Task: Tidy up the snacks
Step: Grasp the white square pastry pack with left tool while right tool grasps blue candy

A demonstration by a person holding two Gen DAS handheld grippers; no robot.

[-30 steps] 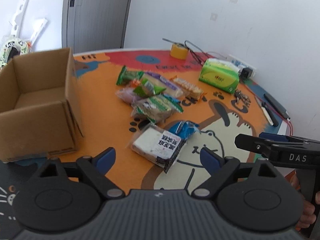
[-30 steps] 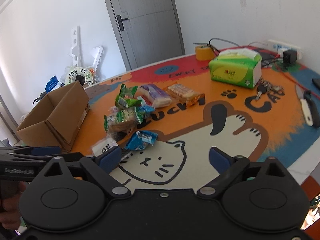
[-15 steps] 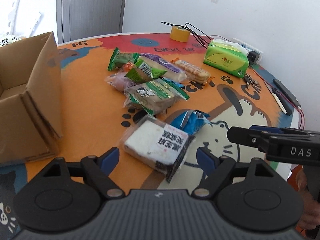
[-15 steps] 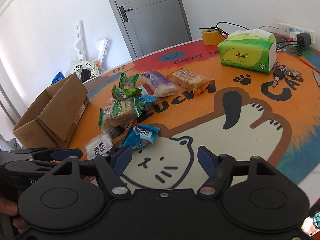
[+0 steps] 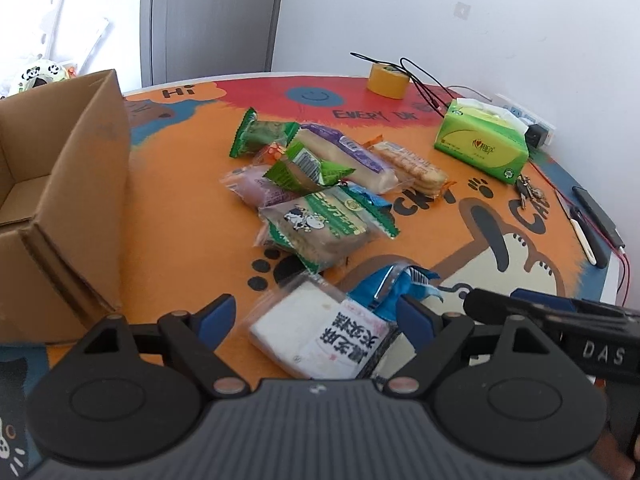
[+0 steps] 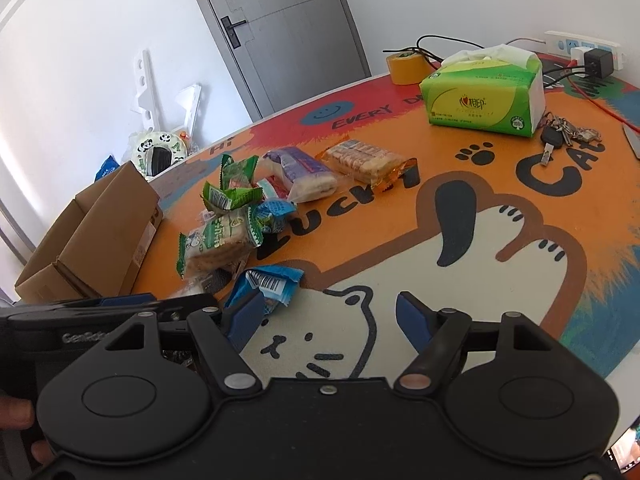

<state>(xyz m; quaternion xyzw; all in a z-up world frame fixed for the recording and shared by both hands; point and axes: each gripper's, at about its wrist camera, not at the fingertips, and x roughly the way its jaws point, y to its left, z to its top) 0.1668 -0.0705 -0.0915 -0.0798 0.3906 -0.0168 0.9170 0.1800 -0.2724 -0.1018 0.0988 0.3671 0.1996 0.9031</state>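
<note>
A loose pile of snack packets lies on the round cartoon-cat table mat. In the left wrist view a white packet with a black label (image 5: 320, 332) lies between the fingers of my left gripper (image 5: 318, 314). Its jaws are opening, and the pads stand clear of the packet. A blue packet (image 5: 392, 284) lies just beyond it. My right gripper (image 6: 330, 314) is open over the cat drawing with nothing between its fingers. The blue packet (image 6: 268, 282) sits by its left fingertip. An open cardboard box (image 5: 60, 200) stands at the left.
Farther back lie a green cow-print packet (image 5: 320, 224), a purple bread packet (image 5: 344, 156) and crackers (image 5: 412, 168). A green tissue box (image 6: 484, 96), tape roll (image 5: 388, 80), keys (image 6: 568, 136), cables and a power strip (image 6: 584, 48) crowd the far right.
Both grippers have come forward and down toward the nearest packets. The white packet now sits between the left fingers. The right jaws have narrowed.
</note>
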